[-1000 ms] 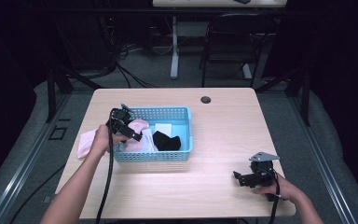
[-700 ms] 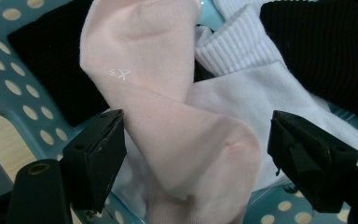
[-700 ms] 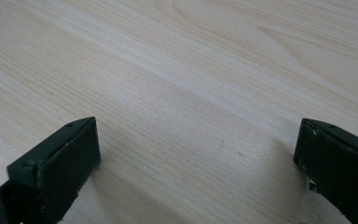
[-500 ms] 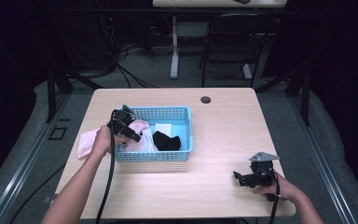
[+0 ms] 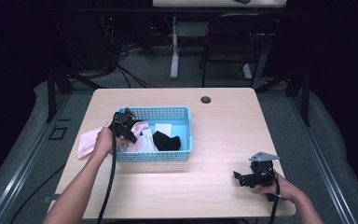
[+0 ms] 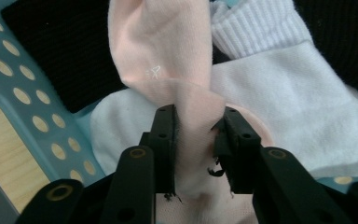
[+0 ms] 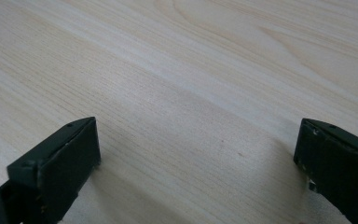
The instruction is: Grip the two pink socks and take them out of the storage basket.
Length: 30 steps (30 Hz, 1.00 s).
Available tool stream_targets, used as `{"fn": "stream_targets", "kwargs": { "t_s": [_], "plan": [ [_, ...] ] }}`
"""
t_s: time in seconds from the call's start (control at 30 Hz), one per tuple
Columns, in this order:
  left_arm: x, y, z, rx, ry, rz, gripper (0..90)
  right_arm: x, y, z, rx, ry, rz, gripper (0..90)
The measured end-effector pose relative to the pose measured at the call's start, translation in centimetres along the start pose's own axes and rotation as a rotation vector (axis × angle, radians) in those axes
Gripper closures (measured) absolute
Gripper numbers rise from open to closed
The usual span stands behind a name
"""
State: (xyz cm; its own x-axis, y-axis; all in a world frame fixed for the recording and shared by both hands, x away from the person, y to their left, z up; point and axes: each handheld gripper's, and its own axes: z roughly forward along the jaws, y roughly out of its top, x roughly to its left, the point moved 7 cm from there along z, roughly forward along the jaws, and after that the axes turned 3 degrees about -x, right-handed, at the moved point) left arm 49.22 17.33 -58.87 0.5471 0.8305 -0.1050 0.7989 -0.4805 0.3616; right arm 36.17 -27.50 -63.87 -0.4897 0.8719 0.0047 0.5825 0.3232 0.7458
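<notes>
As the left gripper [image 6: 193,123] pinches the pink sock [image 6: 161,51], we lift.
We raise it straight, clearing the blue basket [image 5: 186,135]; right gripper [image 7: 196,154] rests wide open, empty.

No readable text

The pink sock [image 6: 161,51] bears one tiny pale mark, seen in the left gripper view, too small to read; nothing else carries lettering.

Pink sock's [image 6: 168,56] lower end behind tongs [image 6: 196,140], top edge-cropped.
</notes>
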Motion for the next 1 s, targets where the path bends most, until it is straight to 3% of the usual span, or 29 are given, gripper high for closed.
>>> {"fn": "stream_targets", "kwargs": {
  "t_s": [0.23,0.4,0.77,1.0],
  "plan": [
    [-0.2,0.1,-0.7,-0.025,-0.011,0.019,81.5,0.0,0.0,0.0,0.002,-0.004,-0.002,0.0],
    [-0.3,0.2,-1.9,-0.061,-0.026,0.03,81.6,0.0,0.0,0.0,0.002,-0.004,-0.002,0.0],
    [-0.5,0.9,-4.1,-0.083,-0.043,0.052,81.6,0.0,0.0,0.0,0.002,-0.004,-0.002,0.0],
    [-0.9,1.8,-7.0,-0.105,-0.042,0.084,81.6,0.0,0.0,0.0,0.0,-0.001,-0.001,0.0]
  ]
}}
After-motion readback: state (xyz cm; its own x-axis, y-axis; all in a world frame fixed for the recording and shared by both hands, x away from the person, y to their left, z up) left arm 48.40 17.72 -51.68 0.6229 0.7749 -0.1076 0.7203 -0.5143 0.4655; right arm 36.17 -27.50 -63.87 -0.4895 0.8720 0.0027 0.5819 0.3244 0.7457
